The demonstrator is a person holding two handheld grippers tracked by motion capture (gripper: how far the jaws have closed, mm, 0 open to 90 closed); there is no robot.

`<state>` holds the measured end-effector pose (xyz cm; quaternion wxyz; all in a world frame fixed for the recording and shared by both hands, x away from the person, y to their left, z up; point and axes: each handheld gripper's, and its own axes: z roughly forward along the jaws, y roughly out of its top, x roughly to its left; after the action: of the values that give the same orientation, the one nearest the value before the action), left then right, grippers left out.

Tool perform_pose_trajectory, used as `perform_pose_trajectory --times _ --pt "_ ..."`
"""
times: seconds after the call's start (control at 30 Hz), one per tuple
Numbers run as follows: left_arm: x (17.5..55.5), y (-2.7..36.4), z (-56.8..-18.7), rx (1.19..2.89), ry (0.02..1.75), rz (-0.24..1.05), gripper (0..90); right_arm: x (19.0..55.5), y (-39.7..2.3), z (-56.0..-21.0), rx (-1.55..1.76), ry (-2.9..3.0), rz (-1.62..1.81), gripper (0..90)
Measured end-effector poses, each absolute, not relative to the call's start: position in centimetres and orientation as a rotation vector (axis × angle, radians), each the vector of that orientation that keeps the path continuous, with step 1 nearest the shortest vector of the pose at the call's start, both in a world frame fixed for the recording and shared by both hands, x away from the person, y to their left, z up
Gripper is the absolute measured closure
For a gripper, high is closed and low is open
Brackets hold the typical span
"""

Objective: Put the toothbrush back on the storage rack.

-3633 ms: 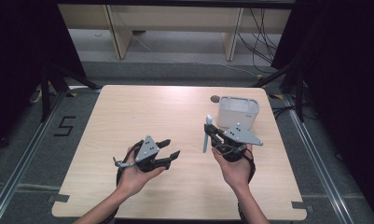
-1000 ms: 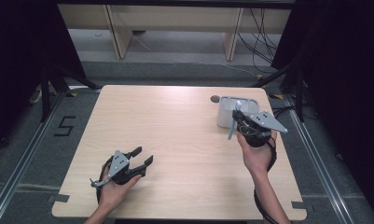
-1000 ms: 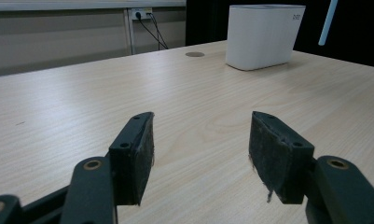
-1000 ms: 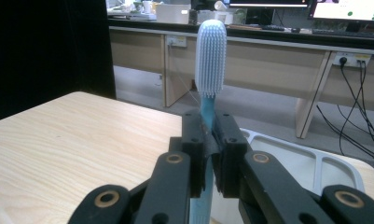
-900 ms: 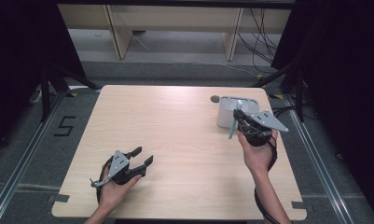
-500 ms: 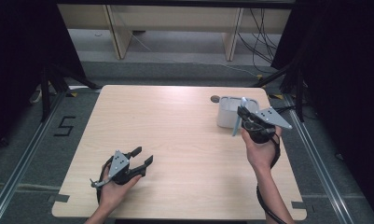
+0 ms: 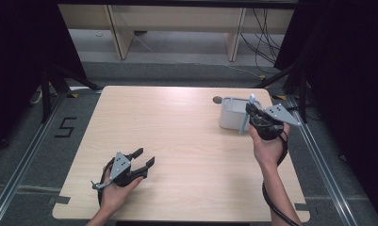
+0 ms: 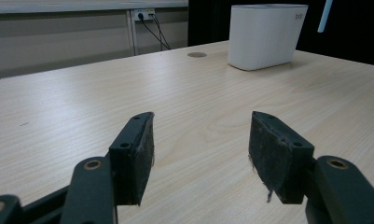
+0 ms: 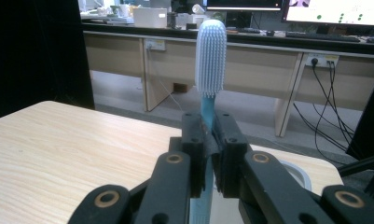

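Two grippers: the right gripper [image 9: 209,154] clamps a toothbrush [image 9: 210,60] upright beside the white cup [image 7: 233,113]; the left gripper [image 8: 201,154] rests wide open. A thin grip may let the toothbrush tilt and catch the cup's rim.

toothbrush [image 7: 246,118] beside holder [image 7: 231,113], table's [image 7: 177,122] right

The right tongs [image 9: 209,154] are clamping the blue handle of a toothbrush [image 9: 210,60], its pale bristled head standing upright above the jaws, with the white container's rim [image 9: 296,173] peeking out just behind over the wooden table [image 9: 58,149].
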<state>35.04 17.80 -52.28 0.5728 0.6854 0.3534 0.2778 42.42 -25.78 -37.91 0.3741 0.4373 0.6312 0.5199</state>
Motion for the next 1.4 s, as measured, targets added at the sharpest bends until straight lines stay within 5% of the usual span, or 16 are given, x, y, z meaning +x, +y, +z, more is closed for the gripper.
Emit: perform_pose_trajectory --times 1.4 --pt "35.0 17.8 -52.3 1.602 0.833 0.654 40.1 44.6 -27.4 -36.3 1.145 1.535 1.299 84.6"
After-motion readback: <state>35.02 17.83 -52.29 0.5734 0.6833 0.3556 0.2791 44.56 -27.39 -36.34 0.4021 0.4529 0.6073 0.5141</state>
